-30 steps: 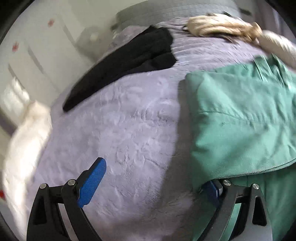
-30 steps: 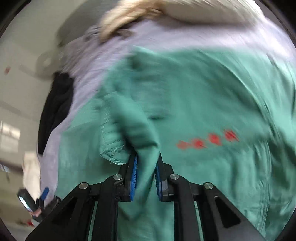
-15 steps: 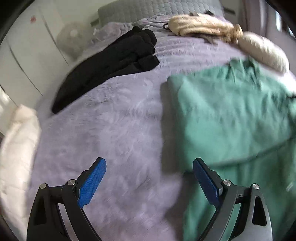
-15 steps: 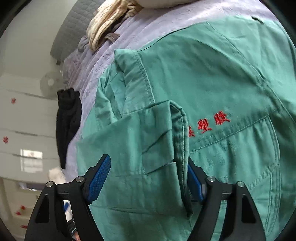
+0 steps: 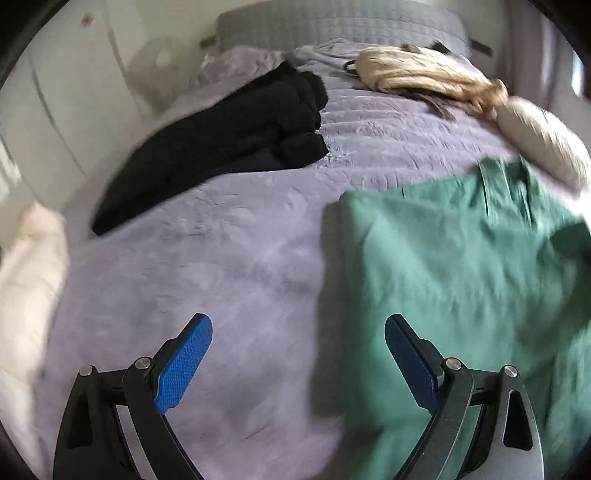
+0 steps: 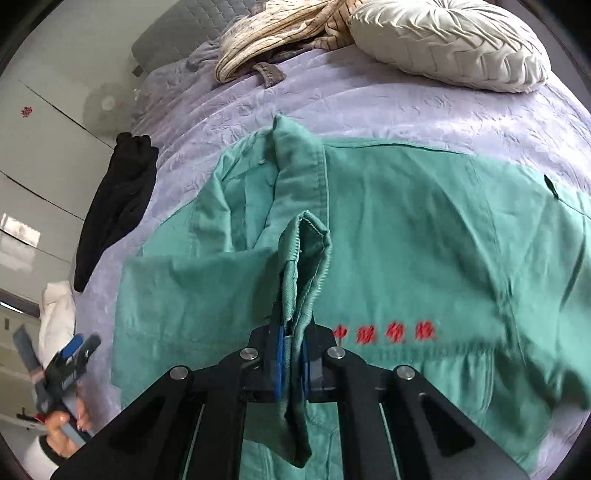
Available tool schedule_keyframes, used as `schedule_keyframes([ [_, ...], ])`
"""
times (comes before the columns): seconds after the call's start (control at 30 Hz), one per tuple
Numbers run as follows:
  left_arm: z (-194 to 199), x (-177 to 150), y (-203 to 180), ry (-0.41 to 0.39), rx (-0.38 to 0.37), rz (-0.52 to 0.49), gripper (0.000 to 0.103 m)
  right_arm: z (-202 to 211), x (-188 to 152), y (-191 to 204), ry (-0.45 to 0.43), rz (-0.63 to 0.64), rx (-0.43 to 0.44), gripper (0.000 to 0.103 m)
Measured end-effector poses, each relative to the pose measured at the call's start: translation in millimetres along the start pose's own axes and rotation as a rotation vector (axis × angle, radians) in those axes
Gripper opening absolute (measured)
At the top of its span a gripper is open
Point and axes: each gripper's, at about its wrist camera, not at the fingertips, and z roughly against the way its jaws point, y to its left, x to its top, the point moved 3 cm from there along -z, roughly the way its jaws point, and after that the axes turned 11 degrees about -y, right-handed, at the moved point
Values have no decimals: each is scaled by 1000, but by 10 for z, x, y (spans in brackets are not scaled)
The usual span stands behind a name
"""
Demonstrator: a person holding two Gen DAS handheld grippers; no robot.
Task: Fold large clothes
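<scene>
A: What writing shows?

B: A row of four red embroidered characters (image 6: 386,332) runs across the chest of the green jacket (image 6: 424,236); they look Chinese, but blur keeps me from reading them. A small red mark (image 6: 26,110) sits on the white cabinet door (image 6: 44,147), also unreadable.

A: Where is the jacket, and how does it lie?

B: It lies on the lilac bed cover (image 6: 369,99), collar toward the headboard (image 5: 332,22), long axis running from the camera up the bed. A black garment (image 5: 221,140) lies well apart on its left; a cream round cushion (image 6: 450,44) and a striped beige cloth (image 6: 273,29) lie beyond it.

A: And the tools?

B: The right tool (image 6: 291,363) has just been closing and is clenched on a raised fold of the jacket's edge (image 6: 306,258). The left tool (image 5: 299,363) stands released, wide apart, above the bed cover beside the jacket's left edge, grasping nothing.
</scene>
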Motion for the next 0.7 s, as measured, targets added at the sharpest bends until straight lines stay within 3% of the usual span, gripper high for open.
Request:
schedule_keyframes([
  [0.13,187,-321,19,44,12,-95,95,-197,-102,-247,34,-49,-19,9],
  [0.27,121,-537,-107,93,-27,-121,95,-317,-168,-423,50,-104,-10,9],
  [0.37,-4,-456,-229,65,-43,-88,95,-309,-166,-333,51,-57,-52,9],
  [0.5,-98,-337,-179,-16,145,-188,95,-298,-149,-279,54,-38,-79,10],
  [0.6,-75,-256,2,-54,120,-185,96,-229,-103,-232,26,-35,-71,10],
  [0.7,-58,-355,-62,-65,118,-296,96,-295,-123,-187,29,-5,-79,10],
])
